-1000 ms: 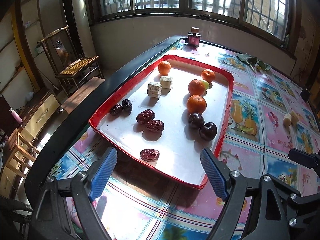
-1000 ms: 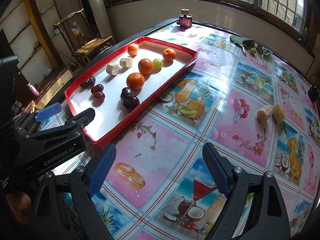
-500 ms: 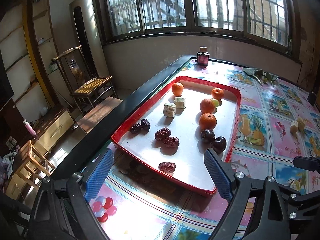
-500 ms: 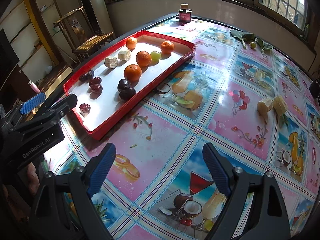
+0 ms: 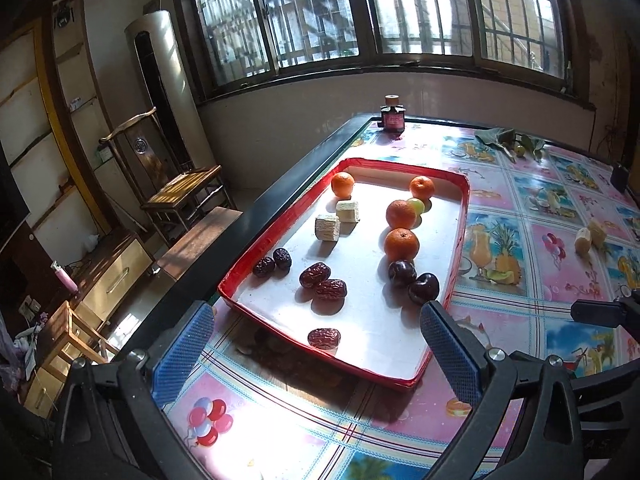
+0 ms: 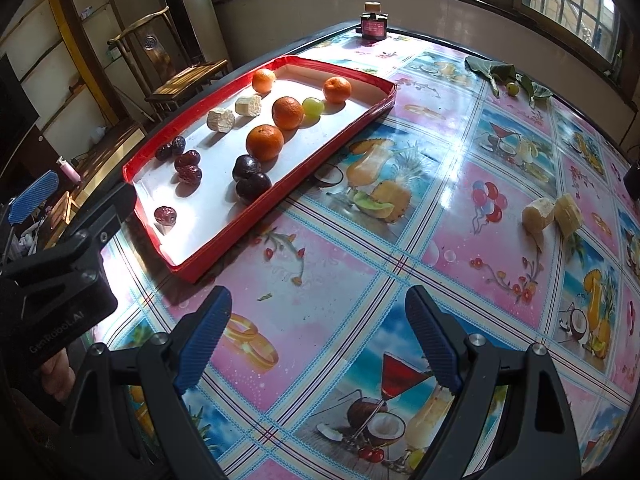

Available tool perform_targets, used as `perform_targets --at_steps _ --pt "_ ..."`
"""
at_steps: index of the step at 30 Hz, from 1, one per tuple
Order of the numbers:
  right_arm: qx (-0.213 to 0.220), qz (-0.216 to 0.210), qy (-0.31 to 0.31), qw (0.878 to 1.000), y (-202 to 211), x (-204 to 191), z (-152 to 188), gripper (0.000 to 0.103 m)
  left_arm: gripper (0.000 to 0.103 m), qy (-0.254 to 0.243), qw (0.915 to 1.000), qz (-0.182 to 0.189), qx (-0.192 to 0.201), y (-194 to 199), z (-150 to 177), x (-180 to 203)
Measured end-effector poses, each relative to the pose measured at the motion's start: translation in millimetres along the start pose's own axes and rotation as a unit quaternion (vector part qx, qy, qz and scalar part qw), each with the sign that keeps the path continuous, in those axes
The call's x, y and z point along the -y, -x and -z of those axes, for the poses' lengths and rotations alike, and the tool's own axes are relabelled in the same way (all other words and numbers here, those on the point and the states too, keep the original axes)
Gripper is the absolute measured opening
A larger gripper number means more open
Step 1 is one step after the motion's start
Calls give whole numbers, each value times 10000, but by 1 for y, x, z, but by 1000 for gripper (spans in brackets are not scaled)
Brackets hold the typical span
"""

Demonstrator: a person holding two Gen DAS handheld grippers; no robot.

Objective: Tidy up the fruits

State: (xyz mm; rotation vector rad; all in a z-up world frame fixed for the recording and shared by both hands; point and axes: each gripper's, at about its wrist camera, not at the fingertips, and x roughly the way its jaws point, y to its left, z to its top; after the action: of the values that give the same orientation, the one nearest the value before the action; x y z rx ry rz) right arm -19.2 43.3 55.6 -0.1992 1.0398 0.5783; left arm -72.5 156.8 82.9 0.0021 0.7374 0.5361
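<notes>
My left gripper [image 5: 316, 344] is opening, holding nothing; my right gripper [image 6: 318, 340] gapes empty. The red tray [image 6: 344, 130] of fruit lies at its 11 o'clock.

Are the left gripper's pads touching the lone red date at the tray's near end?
Apart. The left wrist view shows the left gripper, jaws opening, well clear of the date lying in the tray.

One red-rimmed rectangular tray [image 5: 464, 216]. Inside: four round oranges [image 5: 401, 244], one green grape [image 5: 415, 205], two dark round plums [image 5: 423, 288], five wrinkled red-brown dates [image 5: 324, 338], two pale cut sugarcane chunks [image 5: 327, 229]. On surface [image 6: 460, 152]: two more pale chunks [image 6: 538, 212], one small dark bottle [image 6: 373, 24].
</notes>
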Motion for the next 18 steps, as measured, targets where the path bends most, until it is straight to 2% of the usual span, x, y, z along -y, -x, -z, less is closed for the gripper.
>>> perform_targets --at_steps 6,18 --pt "-22 29 -58 10000 -4 3 -2 89 103 89 9991 266 -321 -10 -1 2" --pt "-58 103 -126 9999 -6 5 -3 89 102 236 9976 409 -502 -20 -1 1"
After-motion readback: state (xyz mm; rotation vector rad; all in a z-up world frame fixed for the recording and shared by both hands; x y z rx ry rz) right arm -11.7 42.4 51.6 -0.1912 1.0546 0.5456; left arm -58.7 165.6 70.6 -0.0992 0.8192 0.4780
